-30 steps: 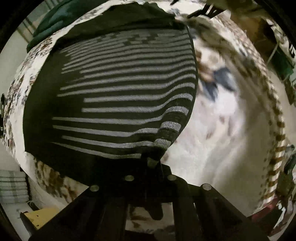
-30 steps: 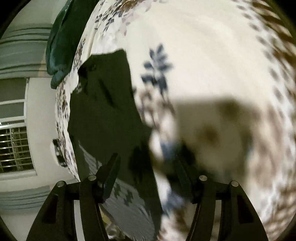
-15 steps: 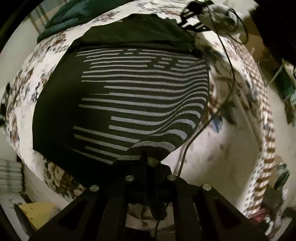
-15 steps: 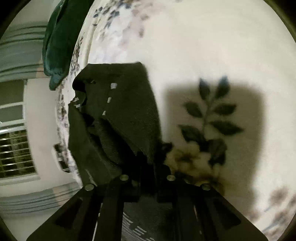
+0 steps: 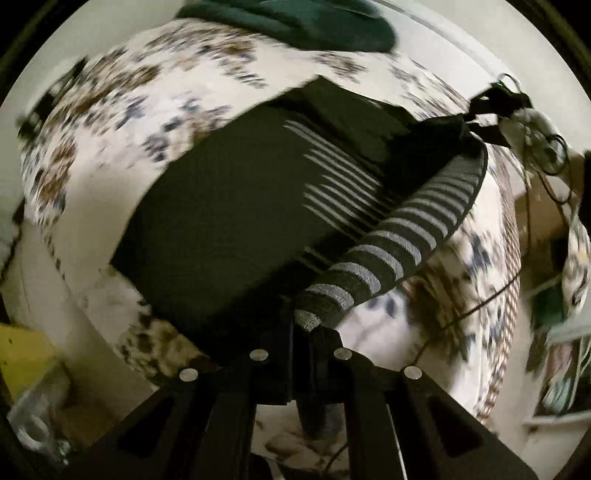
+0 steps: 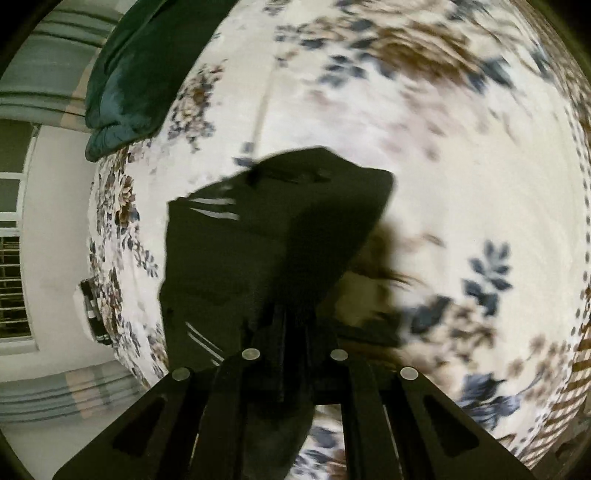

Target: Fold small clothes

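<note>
A black garment with grey stripes (image 5: 236,206) lies partly on the floral bedsheet (image 5: 122,110). My left gripper (image 5: 301,314) is shut on its striped edge, which rises off the bed as a taut band toward the upper right. In the left wrist view the other gripper (image 5: 491,107) pinches the far end of that band. In the right wrist view my right gripper (image 6: 293,314) is shut on a plain black corner of the garment (image 6: 266,240), lifted above the sheet (image 6: 461,166). The jaws of both are hidden under cloth.
A dark green cloth (image 5: 306,22) lies at the far end of the bed, also seen as green cloth (image 6: 136,74) in the right wrist view. A cable (image 5: 480,302) trails across the sheet at right. Clutter (image 5: 561,369) sits beyond the bed's right edge, a yellow object (image 5: 26,354) at lower left.
The right gripper closed on the garment's black corner. Both grippers then lifted their edge off the bed and carried it over the flat part, so the striped edge now hangs as a raised band.
</note>
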Action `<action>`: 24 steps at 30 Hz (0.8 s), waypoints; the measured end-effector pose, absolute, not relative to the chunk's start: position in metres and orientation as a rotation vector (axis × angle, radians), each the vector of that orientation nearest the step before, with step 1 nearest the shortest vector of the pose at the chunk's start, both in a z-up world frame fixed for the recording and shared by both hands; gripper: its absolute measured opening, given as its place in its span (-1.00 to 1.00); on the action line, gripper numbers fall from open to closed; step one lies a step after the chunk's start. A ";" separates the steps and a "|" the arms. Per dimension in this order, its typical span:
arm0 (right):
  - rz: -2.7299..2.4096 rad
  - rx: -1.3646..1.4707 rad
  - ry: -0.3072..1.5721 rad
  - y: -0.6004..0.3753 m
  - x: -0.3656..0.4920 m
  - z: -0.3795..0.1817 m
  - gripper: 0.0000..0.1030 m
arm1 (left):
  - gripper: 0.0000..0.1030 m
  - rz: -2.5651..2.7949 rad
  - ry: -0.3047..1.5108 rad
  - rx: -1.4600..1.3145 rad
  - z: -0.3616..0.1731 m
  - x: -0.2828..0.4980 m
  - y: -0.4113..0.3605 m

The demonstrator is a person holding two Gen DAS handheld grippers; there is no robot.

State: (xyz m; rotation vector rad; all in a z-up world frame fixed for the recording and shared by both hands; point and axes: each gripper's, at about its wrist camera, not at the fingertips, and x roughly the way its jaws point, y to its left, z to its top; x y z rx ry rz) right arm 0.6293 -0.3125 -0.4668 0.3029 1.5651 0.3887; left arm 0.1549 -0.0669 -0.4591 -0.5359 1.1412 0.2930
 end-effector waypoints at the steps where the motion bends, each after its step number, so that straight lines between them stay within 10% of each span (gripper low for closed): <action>1: 0.383 0.285 1.566 -0.291 0.633 -0.463 -0.86 | -0.93 0.299 1.142 -0.561 -0.463 0.154 -0.051; 19: 0.170 0.030 1.628 0.012 0.691 -0.563 -0.84 | -0.84 0.341 1.259 -0.851 -0.583 0.165 0.160; 22: 0.168 0.066 1.657 0.007 0.692 -0.573 -0.67 | -0.82 0.348 1.318 -0.880 -0.597 0.151 0.174; 24: 0.208 0.113 1.649 -0.002 0.686 -0.566 -0.22 | -0.73 0.353 1.341 -0.884 -0.595 0.138 0.181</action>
